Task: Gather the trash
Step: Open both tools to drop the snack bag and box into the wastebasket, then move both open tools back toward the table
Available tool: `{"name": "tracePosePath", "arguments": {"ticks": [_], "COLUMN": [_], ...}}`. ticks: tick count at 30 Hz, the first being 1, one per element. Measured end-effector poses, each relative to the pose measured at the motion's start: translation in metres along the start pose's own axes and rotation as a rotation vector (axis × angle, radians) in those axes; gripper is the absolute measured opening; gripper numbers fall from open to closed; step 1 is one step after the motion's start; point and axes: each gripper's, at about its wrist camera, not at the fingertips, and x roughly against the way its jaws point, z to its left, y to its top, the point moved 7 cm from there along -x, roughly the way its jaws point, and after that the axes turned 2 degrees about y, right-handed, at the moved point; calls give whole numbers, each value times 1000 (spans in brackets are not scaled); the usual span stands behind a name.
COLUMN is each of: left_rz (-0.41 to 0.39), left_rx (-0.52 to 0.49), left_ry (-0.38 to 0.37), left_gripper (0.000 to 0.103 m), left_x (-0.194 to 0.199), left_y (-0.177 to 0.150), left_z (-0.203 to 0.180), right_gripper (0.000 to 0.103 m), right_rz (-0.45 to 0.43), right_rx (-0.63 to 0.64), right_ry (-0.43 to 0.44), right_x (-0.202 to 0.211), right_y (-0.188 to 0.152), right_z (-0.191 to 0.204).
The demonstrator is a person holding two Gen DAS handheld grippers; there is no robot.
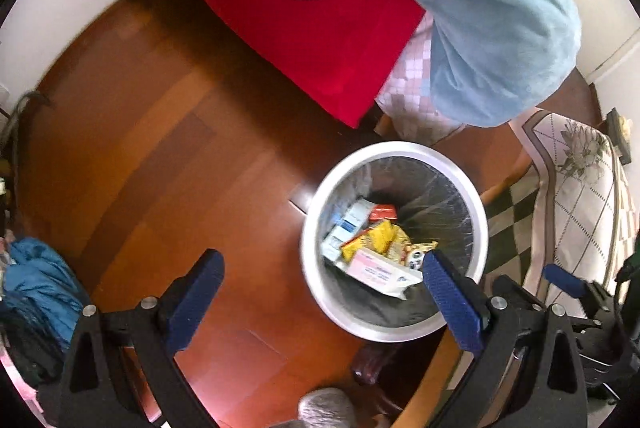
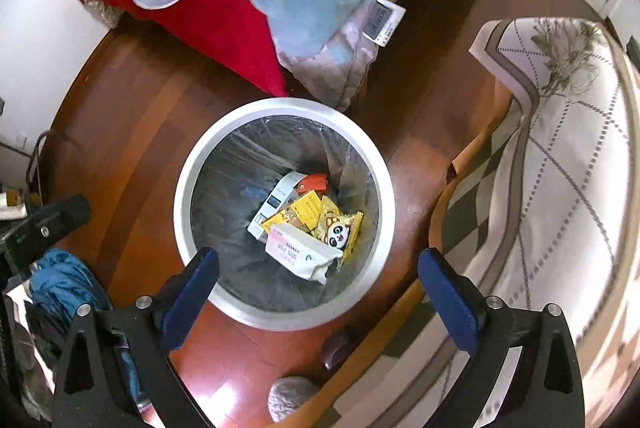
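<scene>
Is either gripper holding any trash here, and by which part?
Nothing is held. The left gripper and right gripper are both open and empty above the trash bin.

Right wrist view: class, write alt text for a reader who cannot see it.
An open, empty tool hangs above a round white bin on a wooden floor. The bin holds a pink-and-white packet, yellow wrappers and small boxes.
</scene>
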Motion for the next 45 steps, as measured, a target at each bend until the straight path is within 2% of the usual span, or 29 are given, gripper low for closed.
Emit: {"name": "tracePosePath", "arguments": {"ticks": [9, 18, 28, 33, 36, 39, 42, 45], "left_rz": [-77, -127, -239, -281, -299, -291, -243, -212], "left_rx": [-52, -80, -139, -135, -155, -207, -294, -398], "left_ry": [57, 74, 114, 137, 121, 81, 54, 51], "left_gripper": [101, 101, 101, 101, 101, 101, 101, 101], "left_x": [46, 101, 186, 222, 230, 225, 202, 173], "left_y": [-31, -59, -97, -119, -134, -155, -177, -203], "left_z": [10, 15, 10, 5, -14, -56, -116, -183], "right_gripper": [101, 101, 101, 101, 101, 101, 101, 101], "right_rz": [-50, -115, -238, -300, -316, -328, -330, -321], "right_rx": [14, 0, -11, -70, -152, -258, -363, -479], "right_ry": [-29, -22, 40, 98, 133, 124, 44, -71], "right_x": [50, 108, 194, 236, 254, 271, 283, 294], "right_y": [-42, -75, -121, -152, -179, -214, -253, -294], "right_z": [11, 13, 24, 12, -15, -66, -136, -221]}}
